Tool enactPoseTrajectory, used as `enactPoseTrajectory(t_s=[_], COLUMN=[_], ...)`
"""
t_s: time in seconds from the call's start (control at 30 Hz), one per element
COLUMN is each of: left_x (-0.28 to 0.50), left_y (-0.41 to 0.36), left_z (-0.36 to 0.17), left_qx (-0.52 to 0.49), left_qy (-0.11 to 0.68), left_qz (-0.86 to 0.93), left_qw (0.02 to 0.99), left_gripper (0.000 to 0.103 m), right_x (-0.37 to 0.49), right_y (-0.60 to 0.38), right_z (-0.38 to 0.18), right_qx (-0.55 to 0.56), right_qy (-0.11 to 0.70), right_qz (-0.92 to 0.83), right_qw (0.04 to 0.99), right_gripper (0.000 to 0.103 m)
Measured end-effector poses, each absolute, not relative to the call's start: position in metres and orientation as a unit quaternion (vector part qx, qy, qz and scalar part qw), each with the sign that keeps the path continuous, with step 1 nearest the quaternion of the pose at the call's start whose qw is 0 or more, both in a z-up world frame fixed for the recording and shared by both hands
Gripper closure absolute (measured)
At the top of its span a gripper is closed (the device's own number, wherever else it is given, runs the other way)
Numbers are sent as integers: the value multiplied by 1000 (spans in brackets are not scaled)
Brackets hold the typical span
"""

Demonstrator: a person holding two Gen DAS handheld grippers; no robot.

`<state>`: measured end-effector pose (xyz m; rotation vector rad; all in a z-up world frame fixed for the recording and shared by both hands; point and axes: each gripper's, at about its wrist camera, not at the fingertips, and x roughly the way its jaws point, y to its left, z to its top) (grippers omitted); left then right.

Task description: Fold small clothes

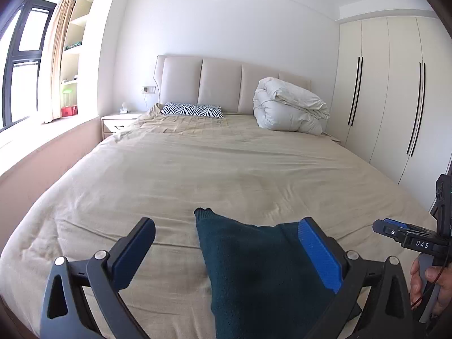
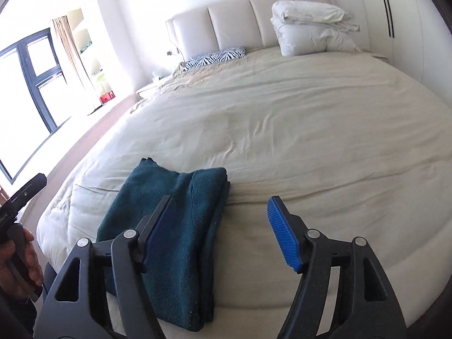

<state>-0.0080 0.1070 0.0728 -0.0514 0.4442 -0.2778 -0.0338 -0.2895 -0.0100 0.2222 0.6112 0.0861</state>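
Note:
A dark teal knitted garment (image 1: 254,265) lies folded into a long strip near the foot of the bed; it also shows in the right wrist view (image 2: 175,220). My left gripper (image 1: 226,234) is open and empty, hovering above the garment's near end, its right finger over the cloth. My right gripper (image 2: 219,212) is open and empty, its left finger (image 2: 158,226) above the garment, its right finger (image 2: 282,234) over bare sheet. The right gripper also appears at the right edge of the left wrist view (image 1: 406,234).
The bed (image 1: 226,175) has a beige sheet. A zebra-print pillow (image 1: 192,110) and a folded white duvet (image 1: 288,107) lie by the headboard. A wardrobe (image 1: 389,99) stands on the right, a window (image 1: 19,65) and nightstand (image 1: 118,123) on the left.

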Motion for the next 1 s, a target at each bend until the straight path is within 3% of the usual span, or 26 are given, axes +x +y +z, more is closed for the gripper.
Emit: enactPoseTrajectory(t_s=[0.03, 0.1, 0.27, 0.6, 1.0], left_x=[-12, -22, -42, -35, -25], left_y=[105, 103, 98, 102, 92], left_z=[83, 100, 124, 101, 39], left_qx=[-16, -1, 10, -13, -9], left_qy=[204, 178, 134, 239, 380], left_qz=[-133, -120, -98, -80, -51], left_qw=[970, 977, 986, 968, 923], left_gripper=[0, 0, 0, 0, 0], right_x=[-43, -63, -91, -95, -79], right_y=[-285, -280, -265, -250, -233], right_z=[4, 27, 70, 95, 36], right_qx=[103, 94, 51, 83, 113], right_qy=[266, 201, 123, 201, 332], right_qz=[38, 34, 16, 19, -3], right_qw=[958, 975, 991, 976, 936], right_gripper=[13, 1, 0, 0, 0])
